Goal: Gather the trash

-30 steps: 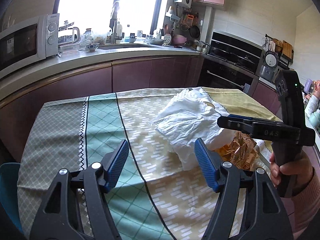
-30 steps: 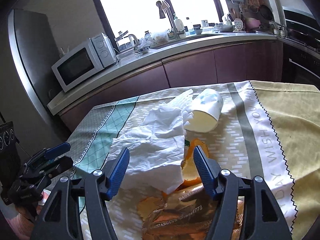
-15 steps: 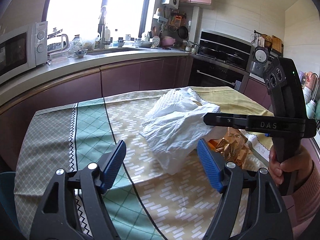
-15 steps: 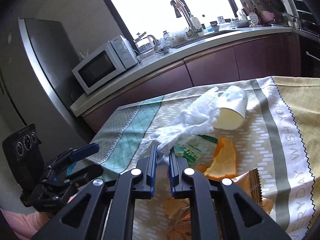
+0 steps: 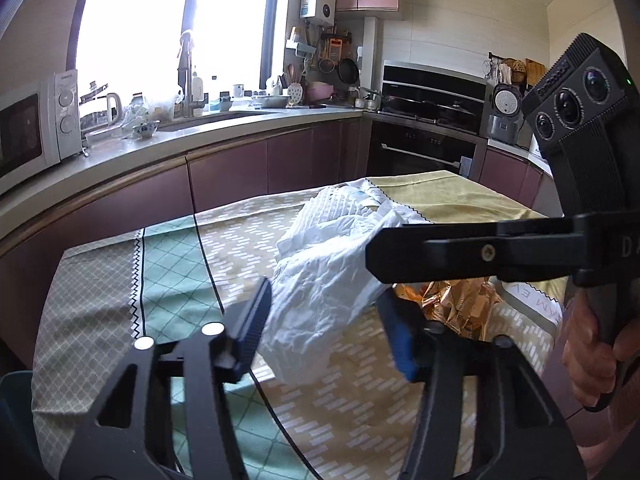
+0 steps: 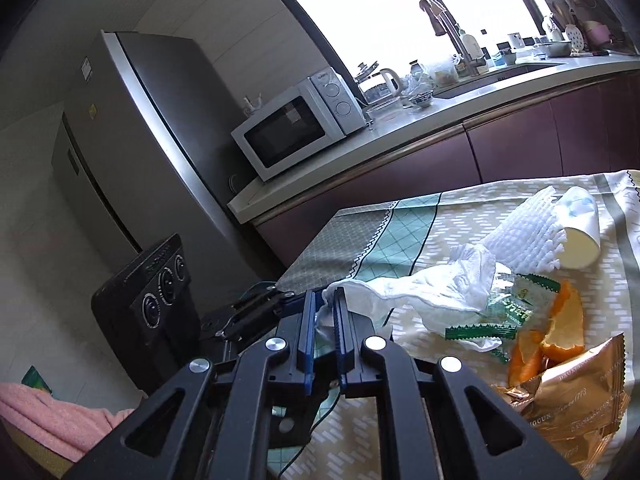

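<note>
Two grippers meet over one crumpled white tissue point(image 5: 320, 292) on the cloth-covered worktop point(image 5: 168, 280). From the left wrist view, the left gripper point(image 5: 324, 320) has its blue-padded fingers point(image 5: 254, 324) on either side of the tissue's hanging lower end; the fingers are closing, and the pads do not yet visibly press the paper. The right gripper point(image 5: 374, 250) reaches in from the right as a dark bar, its tip at the tissue's upper right edge, with the person's hand point(image 5: 592, 344) around its handle. The tissue hangs lifted from that tip down toward the cloth. Behind it lies a white ribbed foam sleeve point(image 5: 340, 204), and a golden foil wrapper point(image 5: 452, 300) shows under the right gripper.

From the right wrist view, the right gripper point(image 6: 322, 308) has its fingers point(image 6: 308, 320) pinched narrow on one end of the tissue point(image 6: 432, 284), which stretches away to the right across the cloth. The left gripper point(image 6: 260, 304) sits just left of them, its tips close by the same end of the paper. Beyond the tissue lie the foam sleeve point(image 6: 524, 240), a white paper cup point(image 6: 580, 236) on its side touching the sleeve, a green-edged clear wrapper point(image 6: 504, 312) partly under the tissue, orange peel point(image 6: 560, 328) and the golden snack bag point(image 6: 576, 396), all close together on the worktop point(image 6: 380, 240).
</note>
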Demonstrator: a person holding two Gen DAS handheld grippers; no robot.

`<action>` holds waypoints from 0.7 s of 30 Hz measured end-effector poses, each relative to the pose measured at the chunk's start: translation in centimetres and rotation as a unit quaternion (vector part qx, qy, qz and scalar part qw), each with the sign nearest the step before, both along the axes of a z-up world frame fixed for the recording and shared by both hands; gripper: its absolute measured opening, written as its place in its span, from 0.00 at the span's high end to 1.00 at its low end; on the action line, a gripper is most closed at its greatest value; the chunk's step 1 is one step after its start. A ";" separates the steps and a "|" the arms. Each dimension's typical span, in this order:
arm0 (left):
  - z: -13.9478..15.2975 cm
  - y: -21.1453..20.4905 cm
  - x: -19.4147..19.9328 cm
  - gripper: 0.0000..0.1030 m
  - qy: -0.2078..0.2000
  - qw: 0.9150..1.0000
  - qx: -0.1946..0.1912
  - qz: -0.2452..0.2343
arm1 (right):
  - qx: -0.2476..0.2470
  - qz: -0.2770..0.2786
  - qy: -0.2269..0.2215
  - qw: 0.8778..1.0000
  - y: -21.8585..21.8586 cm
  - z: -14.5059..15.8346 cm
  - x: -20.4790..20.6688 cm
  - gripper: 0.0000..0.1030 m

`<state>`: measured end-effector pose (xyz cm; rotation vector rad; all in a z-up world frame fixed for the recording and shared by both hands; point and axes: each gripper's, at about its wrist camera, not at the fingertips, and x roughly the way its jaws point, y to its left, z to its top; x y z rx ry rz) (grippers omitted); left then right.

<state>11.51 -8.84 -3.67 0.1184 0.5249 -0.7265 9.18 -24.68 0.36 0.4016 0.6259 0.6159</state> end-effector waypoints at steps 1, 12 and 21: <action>-0.2 0.0 0.3 0.80 0.008 1.000 0.003 0.003 | 0.001 0.000 0.003 1.000 0.0 -0.1 0.0 0.92; 0.4 6.3 0.6 0.98 0.021 0.997 -0.018 0.077 | -0.044 -0.083 0.020 0.995 -4.1 -1.8 -0.4 0.67; 1.9 12.0 0.1 0.98 0.010 0.991 -0.017 0.134 | -0.088 -0.116 0.057 0.988 -4.3 -4.0 3.1 0.47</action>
